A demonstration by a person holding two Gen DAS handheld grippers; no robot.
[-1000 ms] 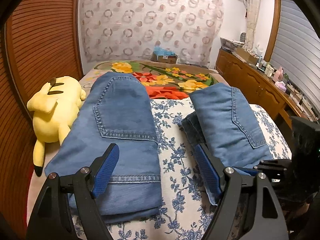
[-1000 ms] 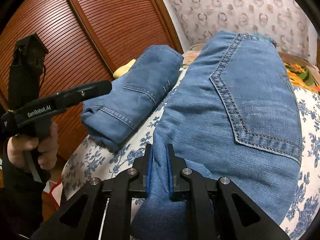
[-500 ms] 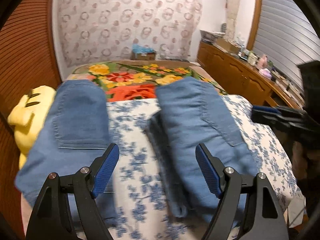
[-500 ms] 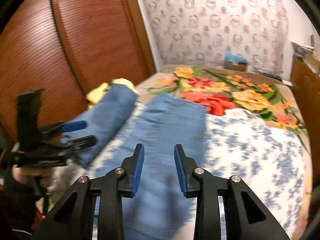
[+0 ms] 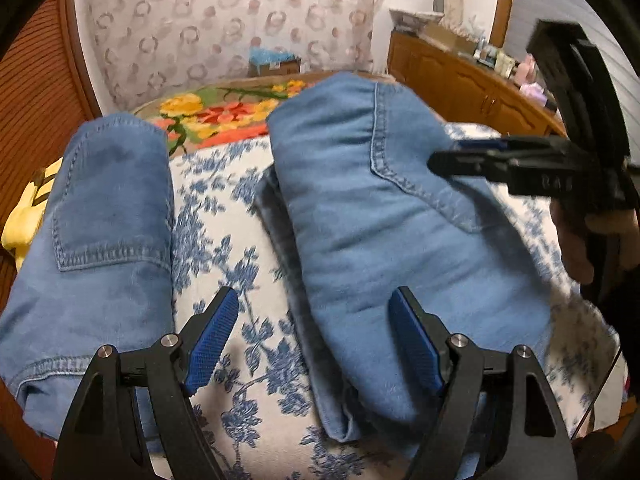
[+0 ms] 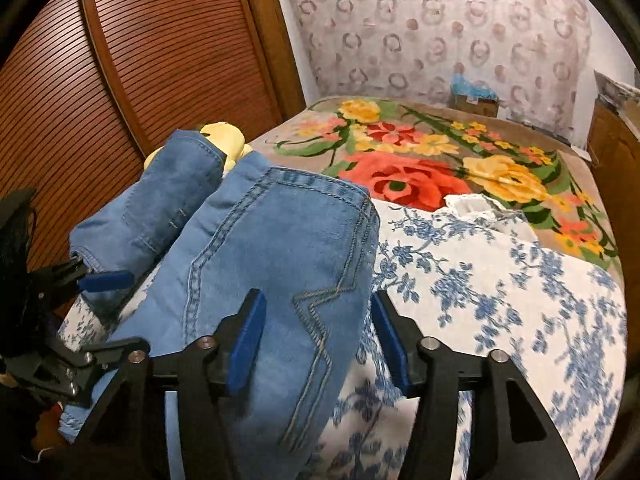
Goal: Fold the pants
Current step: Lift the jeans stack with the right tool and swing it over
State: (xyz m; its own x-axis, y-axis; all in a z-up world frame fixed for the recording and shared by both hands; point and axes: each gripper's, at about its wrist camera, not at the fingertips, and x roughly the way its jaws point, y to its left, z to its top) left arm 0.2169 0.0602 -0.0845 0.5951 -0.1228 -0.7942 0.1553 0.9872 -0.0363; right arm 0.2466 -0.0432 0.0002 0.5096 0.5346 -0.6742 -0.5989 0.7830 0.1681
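Observation:
Two folded pairs of blue jeans lie side by side on the bed's blue-flowered sheet point(image 5: 224, 240). In the left wrist view one pair point(image 5: 108, 240) is on the left and the other point(image 5: 400, 220) on the right. My left gripper point(image 5: 315, 296) is open over the near left edge of the right pair and grips nothing. In the right wrist view my right gripper point(image 6: 316, 300) hovers over the nearer jeans point(image 6: 280, 248). Its jaws are opening and the denim shows between them, but the pads do not press on it. The other pair point(image 6: 160, 200) lies beyond, to the left.
A yellow plush toy point(image 5: 28, 216) sits by the left jeans against the slatted wooden doors point(image 6: 140, 60). A bright flowered blanket point(image 6: 420, 160) covers the far bed. A cardboard box point(image 5: 274, 64) stands at the wall. A wooden cabinet point(image 5: 460, 80) runs along the right.
My right gripper let go of the jeans fold it was pinching, drew back and opened wider. My left gripper swung right, from the left jeans to the edge of the right pair.

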